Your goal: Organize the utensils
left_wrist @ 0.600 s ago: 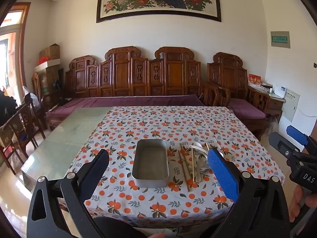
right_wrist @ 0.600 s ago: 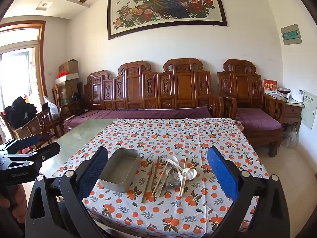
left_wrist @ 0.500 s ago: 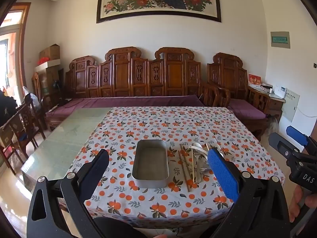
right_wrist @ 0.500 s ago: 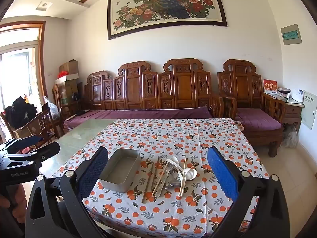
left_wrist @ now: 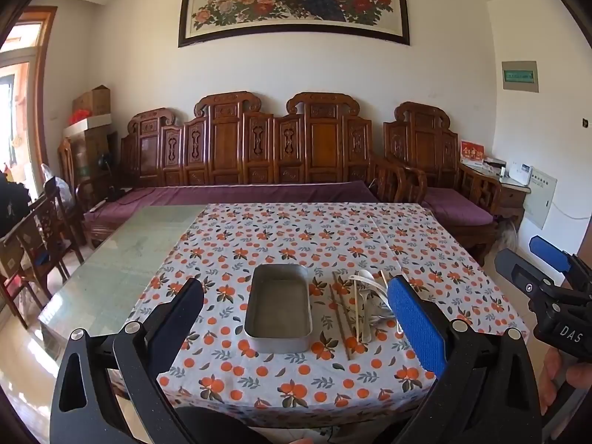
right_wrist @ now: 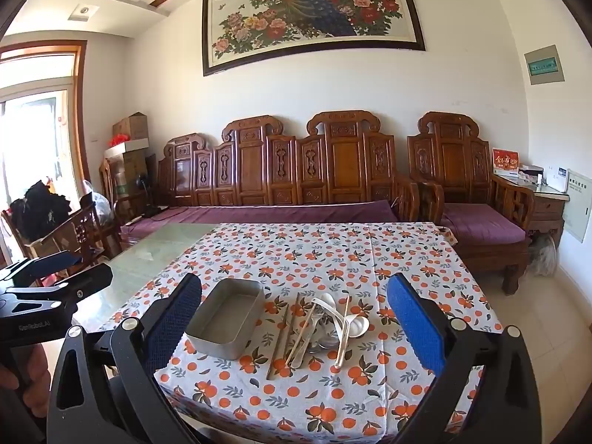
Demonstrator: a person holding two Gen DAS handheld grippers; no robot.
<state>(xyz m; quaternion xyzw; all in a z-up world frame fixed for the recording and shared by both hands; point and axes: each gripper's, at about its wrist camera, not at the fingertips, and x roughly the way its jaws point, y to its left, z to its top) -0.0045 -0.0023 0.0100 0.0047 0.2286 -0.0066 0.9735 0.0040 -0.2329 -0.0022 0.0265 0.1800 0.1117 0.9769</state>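
both grippers, left (left_wrist: 296,318) & right (right_wrist: 294,318), were spread wide w/ nothing held; tin (right_wrist: 225,316) empty, utensils (right_wrist: 325,327) all still piled beside it.

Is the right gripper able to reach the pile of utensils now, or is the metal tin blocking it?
Probably yes. The right gripper is open and empty, the utensils lie ahead of it, and the tin sits left of them.

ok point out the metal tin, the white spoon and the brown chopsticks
metal tin (right_wrist: 225,316), right wrist view, bare inner floor
white spoon (right_wrist: 342,340), right wrist view, middle of handle
brown chopsticks (right_wrist: 279,338), right wrist view, mid-length
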